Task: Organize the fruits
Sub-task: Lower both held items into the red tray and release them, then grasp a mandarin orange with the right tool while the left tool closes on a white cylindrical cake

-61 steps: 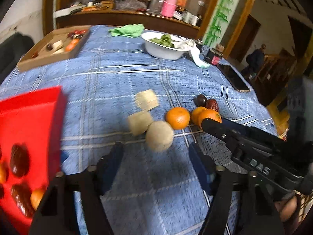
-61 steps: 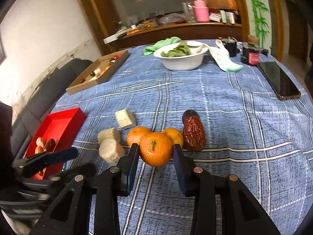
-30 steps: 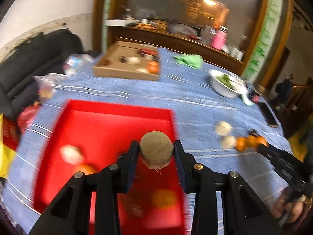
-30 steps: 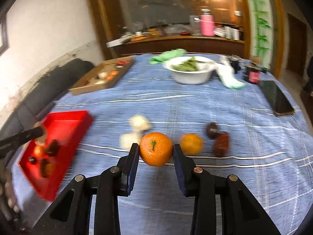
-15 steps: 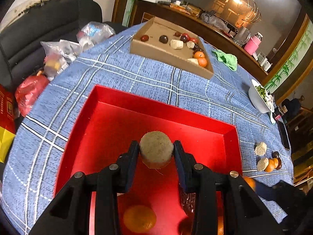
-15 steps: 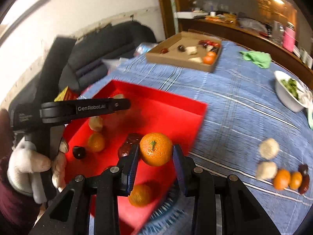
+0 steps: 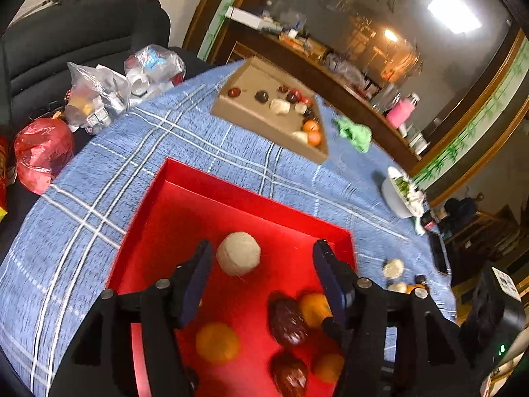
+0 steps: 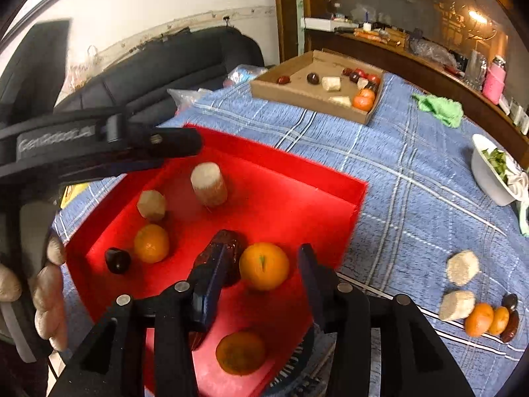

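A red tray (image 7: 185, 198) (image 8: 297, 172) sits on the blue checked tablecloth. My left gripper (image 7: 261, 264) is open above it; a beige round fruit piece (image 7: 238, 253) (image 8: 209, 183) is free between its fingers, in the tray. My right gripper (image 8: 261, 271) is open over the tray's near side; an orange (image 8: 264, 266) lies free between its fingers. The tray also holds other oranges (image 8: 151, 243), dark red dates (image 7: 287, 322) and a beige piece (image 8: 151, 204). Several fruits (image 8: 476, 311) remain on the cloth at right.
A cardboard box (image 7: 264, 122) (image 8: 317, 96) with fruit stands farther back. A white bowl (image 8: 492, 168) of greens and a green cloth (image 8: 439, 107) are at the far right. Plastic bags (image 7: 99, 92) and a black sofa lie beyond the table's left edge.
Both grippers have opened. The left let go of the beige piece and the right let go of the orange; both now lie in the red tray.
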